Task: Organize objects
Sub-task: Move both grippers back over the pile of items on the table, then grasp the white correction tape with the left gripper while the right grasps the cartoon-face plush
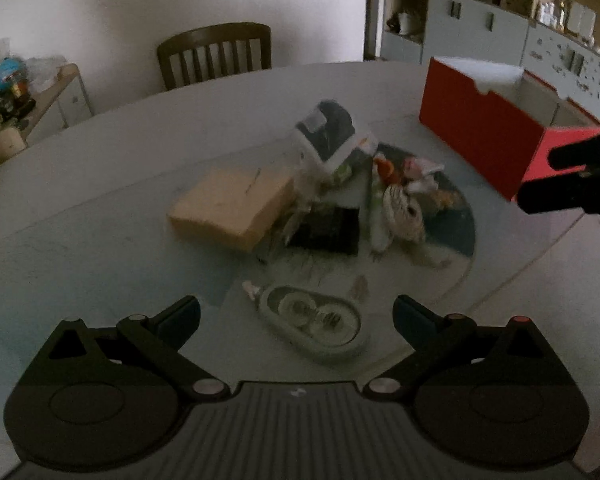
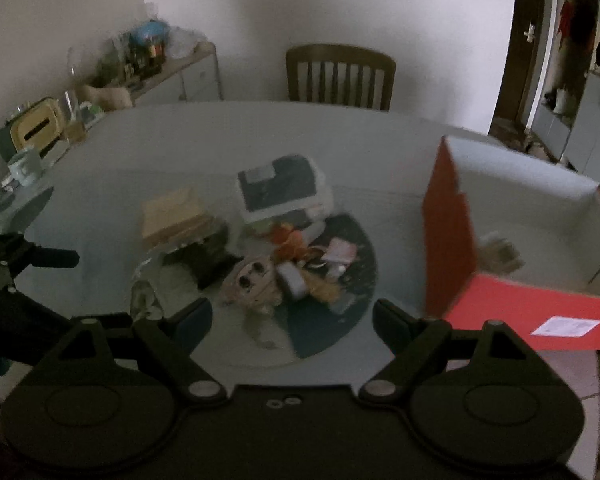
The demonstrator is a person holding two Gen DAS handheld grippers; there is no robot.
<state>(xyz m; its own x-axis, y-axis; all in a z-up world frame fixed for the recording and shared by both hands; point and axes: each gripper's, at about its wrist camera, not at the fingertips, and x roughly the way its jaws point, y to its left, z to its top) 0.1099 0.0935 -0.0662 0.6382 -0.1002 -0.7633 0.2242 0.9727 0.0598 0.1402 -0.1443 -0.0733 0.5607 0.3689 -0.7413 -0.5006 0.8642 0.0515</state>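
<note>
We log a round glass surface [image 1: 100,216], clutter pile [image 1: 332,196] at centre, red box [image 1: 484,136] at two o'clock, wooden chair [image 1: 216,54] at twelve, white wall behind, our left claw [image 1: 296,316] and right claw [image 2: 292,316] both spread, empty.

Both looking forward and down from above the near edge of the round table [image 1: 100,184], toward the chair [image 1: 216,54] at the far edge. Left wrist view set close over the near edge; right wrist view set further right. Shared: the central clutter and red box [image 2: 448,236].
</note>
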